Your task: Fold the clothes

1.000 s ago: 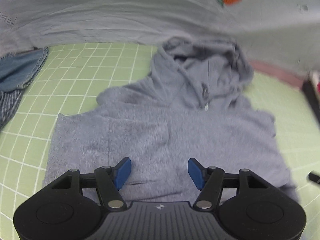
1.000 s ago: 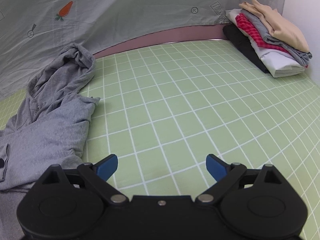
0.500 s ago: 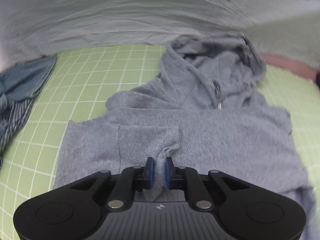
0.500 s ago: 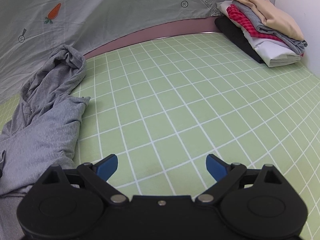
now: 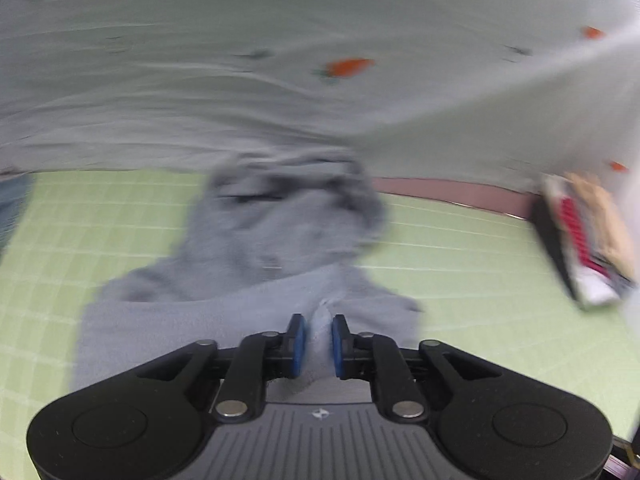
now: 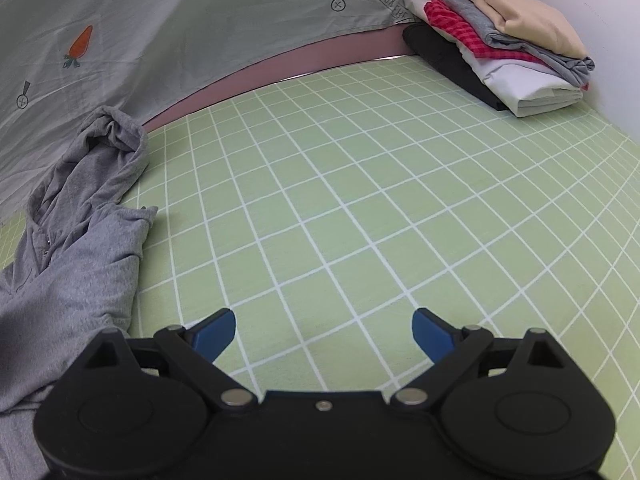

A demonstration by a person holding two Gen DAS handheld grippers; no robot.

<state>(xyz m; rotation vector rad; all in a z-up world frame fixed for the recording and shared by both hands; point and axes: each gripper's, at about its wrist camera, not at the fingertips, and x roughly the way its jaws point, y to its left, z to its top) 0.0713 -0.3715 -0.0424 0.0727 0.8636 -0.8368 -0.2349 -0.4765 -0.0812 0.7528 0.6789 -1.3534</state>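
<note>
Our left tongs (image 5: 318, 338) pinch a fold of the gray hoodie (image 5: 256, 248), and the blue pads are easing apart a little with the cloth between them. The hoodie lies on the left part of the green grid worktop (image 6: 360, 200), its hood by the far edge. Our right tongs (image 6: 324, 330) are wide open and hold nothing. A folded clothes pile (image 6: 504, 48) sits in the far right corner. Between hoodie and pile the worktop is bare.

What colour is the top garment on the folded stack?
Beige, the top garment; clearest in the right wrist view.
</note>
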